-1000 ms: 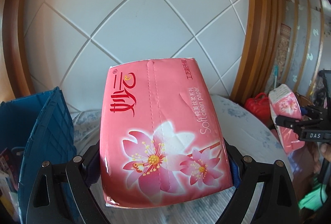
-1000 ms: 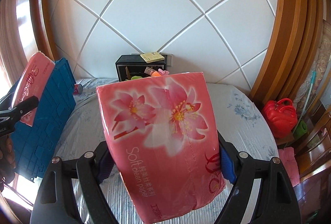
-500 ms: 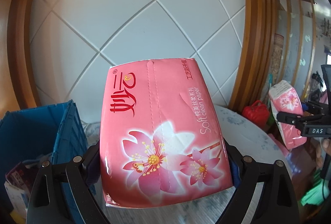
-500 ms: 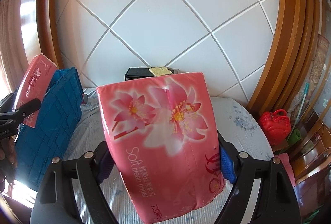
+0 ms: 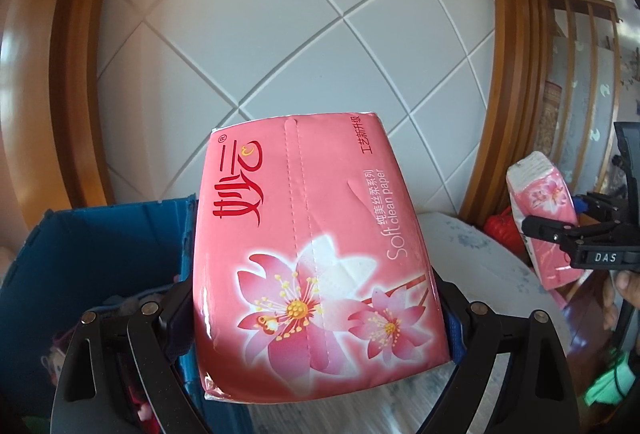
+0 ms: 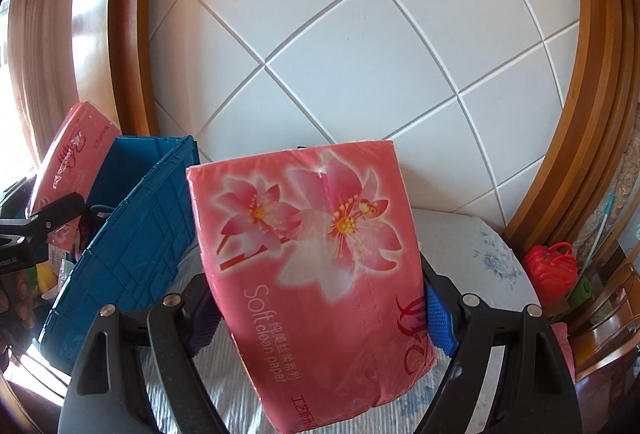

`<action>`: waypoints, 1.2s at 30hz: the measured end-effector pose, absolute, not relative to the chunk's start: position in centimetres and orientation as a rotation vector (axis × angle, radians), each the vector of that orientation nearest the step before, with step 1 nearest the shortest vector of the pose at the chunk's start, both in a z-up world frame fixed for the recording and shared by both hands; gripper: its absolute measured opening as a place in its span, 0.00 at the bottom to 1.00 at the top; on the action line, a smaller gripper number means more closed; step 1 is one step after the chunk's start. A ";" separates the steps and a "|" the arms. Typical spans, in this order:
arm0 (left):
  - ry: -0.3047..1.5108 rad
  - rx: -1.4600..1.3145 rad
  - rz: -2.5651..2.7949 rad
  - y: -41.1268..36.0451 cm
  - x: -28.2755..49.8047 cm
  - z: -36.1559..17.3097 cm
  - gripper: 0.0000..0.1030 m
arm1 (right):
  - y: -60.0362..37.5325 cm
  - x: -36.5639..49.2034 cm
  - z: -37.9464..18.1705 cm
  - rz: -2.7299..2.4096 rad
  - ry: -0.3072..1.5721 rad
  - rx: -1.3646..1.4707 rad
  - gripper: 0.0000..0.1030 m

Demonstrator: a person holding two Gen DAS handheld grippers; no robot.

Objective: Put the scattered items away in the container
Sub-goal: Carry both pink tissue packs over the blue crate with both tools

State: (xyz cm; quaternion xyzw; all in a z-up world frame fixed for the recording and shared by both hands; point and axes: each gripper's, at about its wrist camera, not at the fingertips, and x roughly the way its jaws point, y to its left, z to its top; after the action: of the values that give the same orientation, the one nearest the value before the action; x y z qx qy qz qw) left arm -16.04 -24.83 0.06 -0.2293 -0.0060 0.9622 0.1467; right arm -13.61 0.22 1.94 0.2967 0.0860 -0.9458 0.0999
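Note:
My left gripper point(image 5: 316, 318) is shut on a pink tissue pack point(image 5: 312, 254) printed with flowers, held above the near edge of the blue crate point(image 5: 100, 254). My right gripper point(image 6: 320, 314) is shut on a second pink tissue pack point(image 6: 316, 274), tilted, over the patterned tablecloth. The right wrist view shows the blue crate point(image 6: 132, 246) to the left, with the left gripper's pack point(image 6: 68, 169) above it. In the left wrist view the right gripper's pack point(image 5: 544, 222) shows at the far right. Several items lie inside the crate.
A round table with a floral cloth point(image 6: 480, 254) stands against a white panelled wall with a wooden frame. A red bag point(image 6: 552, 270) and wooden chairs point(image 6: 608, 322) sit to the right of the table. A person's hand point(image 5: 628, 286) holds the right gripper.
Both grippers moved left toward the blue crate, each keeping its pack. The crate's inside now fills the lower left of the left wrist view. The black box at the wall is now hidden.

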 end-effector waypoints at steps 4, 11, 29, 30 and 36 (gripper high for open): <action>-0.029 -0.681 2.809 -27.5 -15.4 0.3 0.90 | -3.2 -13.6 2.1 -2.745 0.296 0.857 0.80; -0.069 -0.695 2.892 -32.6 -14.5 0.4 0.90 | -7.9 -14.8 2.8 -2.684 0.358 0.813 0.80; -0.135 -0.801 3.056 -43.5 -14.8 -2.0 0.90 | -22.6 -19.2 2.1 -2.447 0.410 0.783 0.80; -0.143 -0.808 3.064 -44.1 -15.0 -2.1 0.90 | -23.5 -19.6 1.9 -2.431 0.413 0.784 0.80; -0.177 -0.847 3.116 -48.0 -16.1 -2.7 0.90 | -29.2 -22.4 0.7 -2.342 0.424 0.788 0.80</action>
State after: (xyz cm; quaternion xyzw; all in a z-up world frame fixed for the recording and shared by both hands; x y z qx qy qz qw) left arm -16.13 -48.05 -2.75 -0.2616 -0.0547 0.9625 -0.0462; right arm -22.44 -29.18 0.74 0.2985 0.1606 -0.8875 0.3121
